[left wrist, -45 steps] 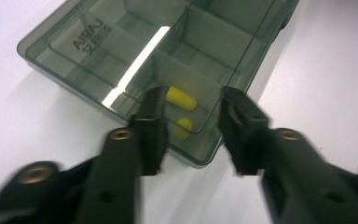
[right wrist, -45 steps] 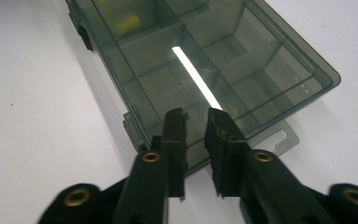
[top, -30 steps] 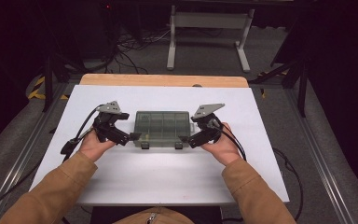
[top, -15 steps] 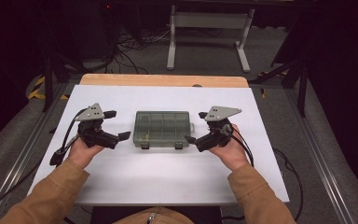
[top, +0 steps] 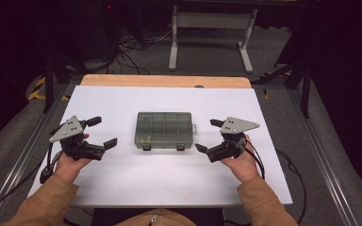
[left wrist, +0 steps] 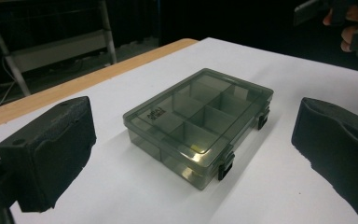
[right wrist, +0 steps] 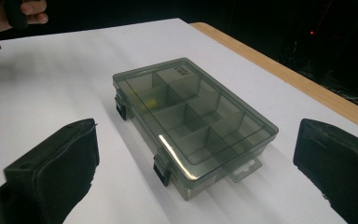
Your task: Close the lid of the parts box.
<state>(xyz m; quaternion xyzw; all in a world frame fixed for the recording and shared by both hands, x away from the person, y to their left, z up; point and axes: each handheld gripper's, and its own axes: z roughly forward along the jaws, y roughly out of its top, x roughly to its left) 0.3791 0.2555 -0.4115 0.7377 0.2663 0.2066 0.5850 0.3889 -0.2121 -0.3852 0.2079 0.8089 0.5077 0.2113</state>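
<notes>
A smoky clear compartment box [top: 164, 129] lies flat in the middle of the white table, lid down, with two black latches [top: 181, 147] on its near side. My left gripper [top: 102, 132] hovers to its left, open and pointed at the box, a hand's width away. My right gripper [top: 207, 135] stands open to its right, also apart; its jaws have just been opening, with nothing between them. In the left gripper view the box [left wrist: 200, 119] lies ahead between the wide black pads [left wrist: 51, 149]. In the right gripper view the box [right wrist: 191, 119] sits beyond the pads [right wrist: 56, 172].
The white table top [top: 169, 183] has a wooden strip [top: 165, 81] along its far edge. Metal rails run along both sides. A grey stand [top: 209, 21] and cables lie on the floor behind. Cables trail from both grippers off the near corners.
Both grippers have drawn outward from the box's near corners, the left one farther. The box has stayed in place.
</notes>
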